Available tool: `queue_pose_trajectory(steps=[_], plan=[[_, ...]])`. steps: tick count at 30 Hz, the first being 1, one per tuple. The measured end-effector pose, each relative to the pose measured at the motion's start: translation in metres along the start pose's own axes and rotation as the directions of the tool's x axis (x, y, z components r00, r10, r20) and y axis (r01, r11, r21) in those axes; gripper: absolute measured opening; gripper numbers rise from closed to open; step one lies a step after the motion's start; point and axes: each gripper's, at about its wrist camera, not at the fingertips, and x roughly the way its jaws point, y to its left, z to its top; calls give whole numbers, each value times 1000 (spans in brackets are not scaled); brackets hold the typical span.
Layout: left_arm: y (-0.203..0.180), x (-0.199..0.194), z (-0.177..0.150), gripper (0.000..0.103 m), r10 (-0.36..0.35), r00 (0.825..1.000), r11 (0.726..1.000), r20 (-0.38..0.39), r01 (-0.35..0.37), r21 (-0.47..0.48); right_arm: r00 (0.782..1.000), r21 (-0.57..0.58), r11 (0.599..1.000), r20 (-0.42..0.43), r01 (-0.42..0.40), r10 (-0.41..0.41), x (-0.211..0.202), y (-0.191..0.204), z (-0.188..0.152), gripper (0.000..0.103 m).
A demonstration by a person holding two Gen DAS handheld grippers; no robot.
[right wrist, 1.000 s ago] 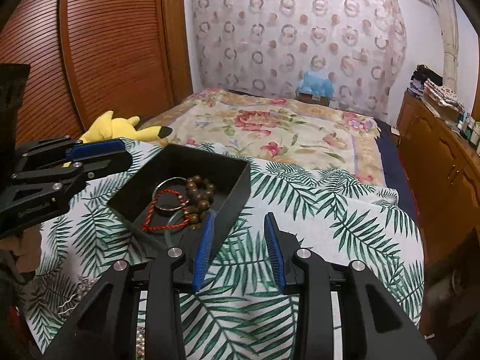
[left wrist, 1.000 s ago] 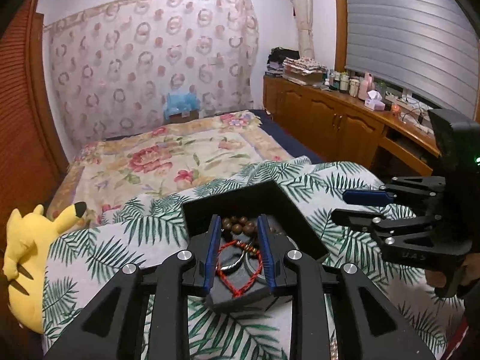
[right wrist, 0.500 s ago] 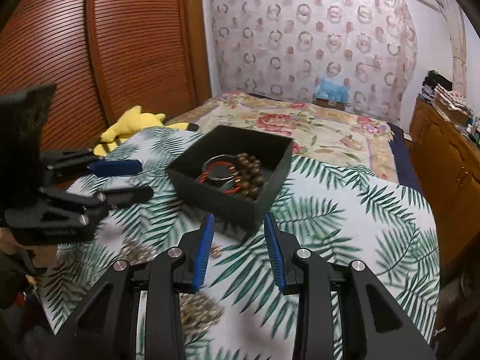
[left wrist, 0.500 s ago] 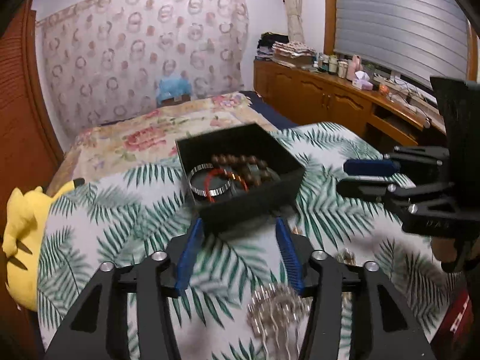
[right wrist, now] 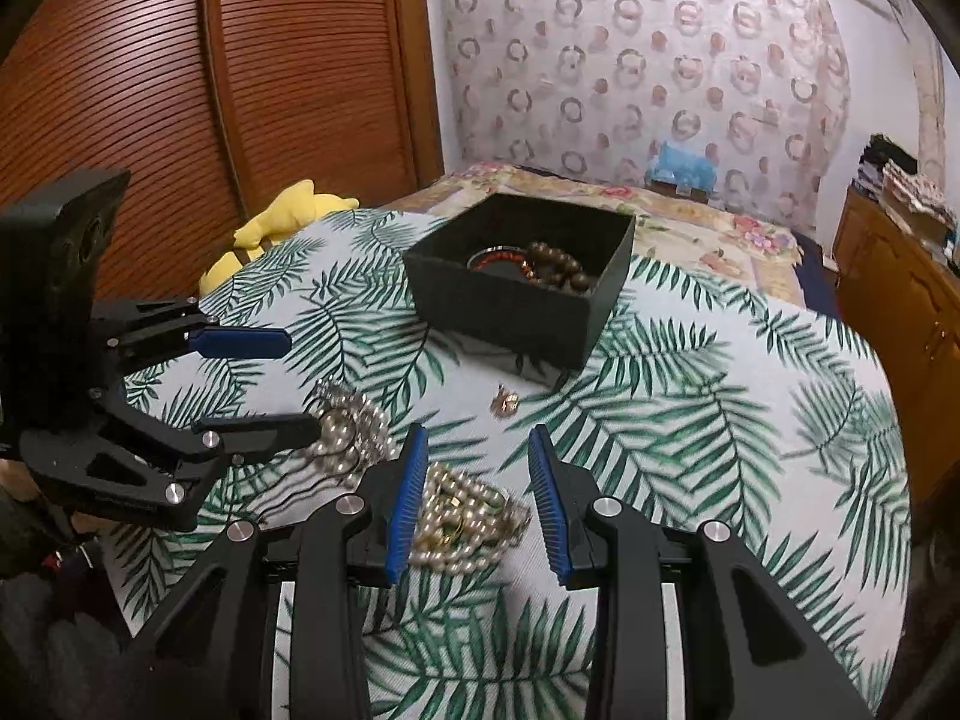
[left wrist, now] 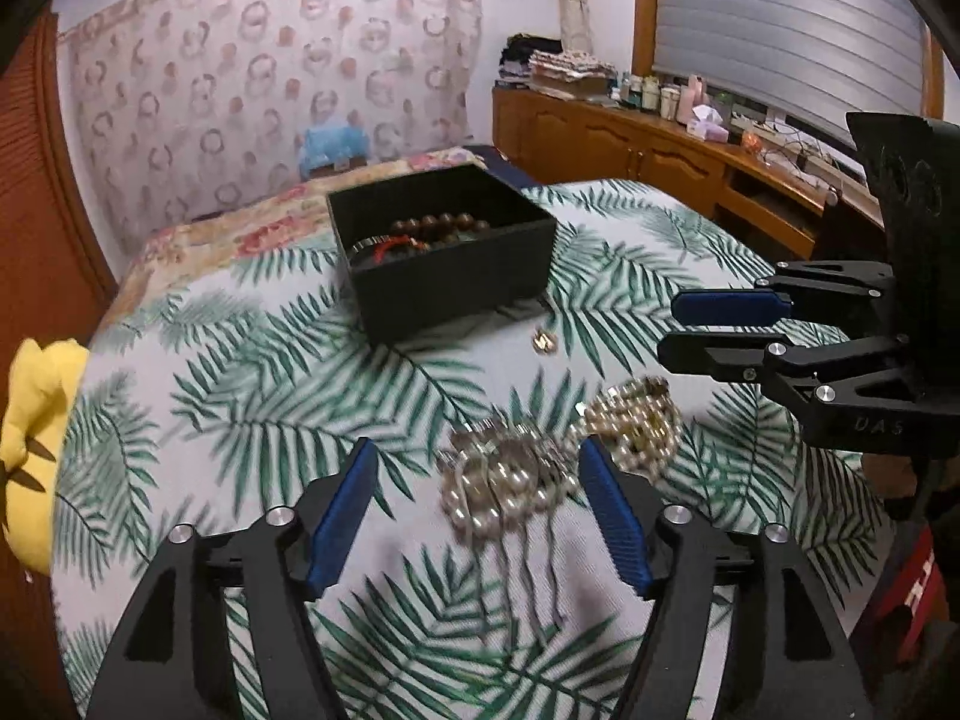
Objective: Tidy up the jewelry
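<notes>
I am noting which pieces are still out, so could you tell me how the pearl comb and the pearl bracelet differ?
The pearl comb has bigger, silvery beads and long thin teeth; the pearl bracelet is a toothless heap of smaller, creamy beads with gold bits. The comb lies between the open fingers of the left gripper, the bracelet between those of the right gripper. Both lie loose on the leaf-print cloth, outside the black box.

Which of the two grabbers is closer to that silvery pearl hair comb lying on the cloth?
Left. The left gripper is open with the pearl hair comb between its fingers; the right gripper is open over the pearl bracelet beside it.
</notes>
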Motion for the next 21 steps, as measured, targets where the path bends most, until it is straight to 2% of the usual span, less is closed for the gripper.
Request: queue_pose_trajectory(steps=[6, 21], plan=[[-9, 10, -7, 73, 0, 999, 999, -39, 1, 35, 1000, 12, 1000, -20, 2, -2, 0, 0, -12, 37], [-10, 26, 9, 73, 2, 999, 1000, -33, -1, 29, 1000, 27, 1000, -28, 0, 1, -5, -5, -22, 37]])
